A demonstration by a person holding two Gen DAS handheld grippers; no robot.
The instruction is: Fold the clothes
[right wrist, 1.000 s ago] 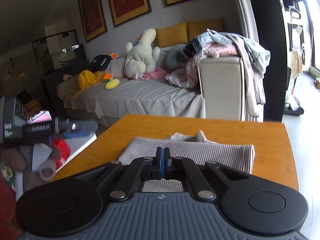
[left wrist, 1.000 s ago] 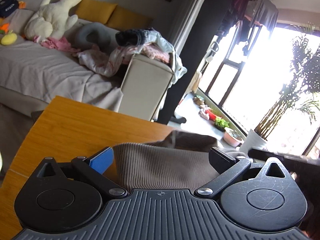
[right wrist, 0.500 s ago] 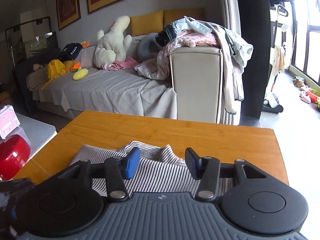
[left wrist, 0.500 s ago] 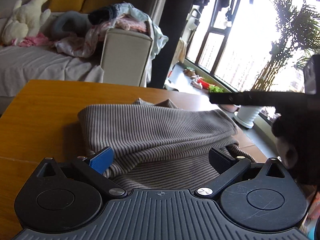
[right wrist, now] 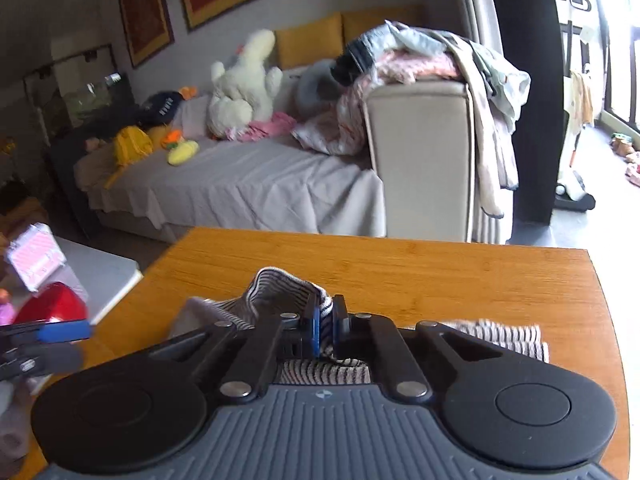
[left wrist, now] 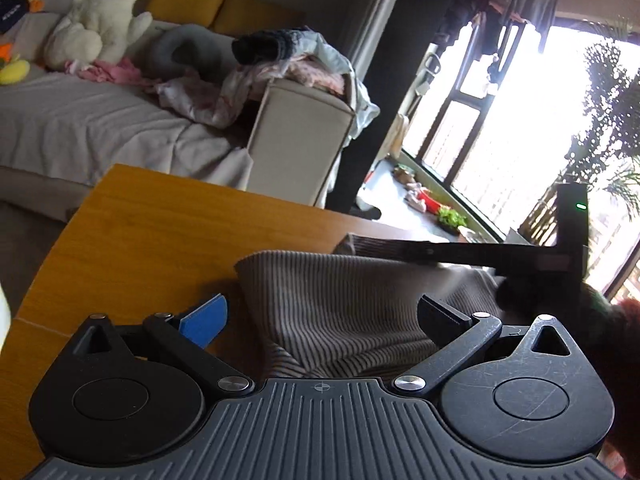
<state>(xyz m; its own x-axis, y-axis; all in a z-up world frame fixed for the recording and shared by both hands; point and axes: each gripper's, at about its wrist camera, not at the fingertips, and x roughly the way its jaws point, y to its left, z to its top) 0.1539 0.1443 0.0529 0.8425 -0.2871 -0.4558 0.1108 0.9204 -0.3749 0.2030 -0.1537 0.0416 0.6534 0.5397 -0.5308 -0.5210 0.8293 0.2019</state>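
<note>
On the orange wooden table [right wrist: 420, 276] lies the brown-and-white striped knit garment [left wrist: 340, 312], a raised fold pinched in the closed right claw [right wrist: 325, 326] at 12 o'clock, while the left claw [left wrist: 320, 316] gapes wide over it, holding nothing.

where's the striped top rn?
The striped top lies on the wooden table, under the open left gripper. The right gripper pinches a fold of it.
</note>
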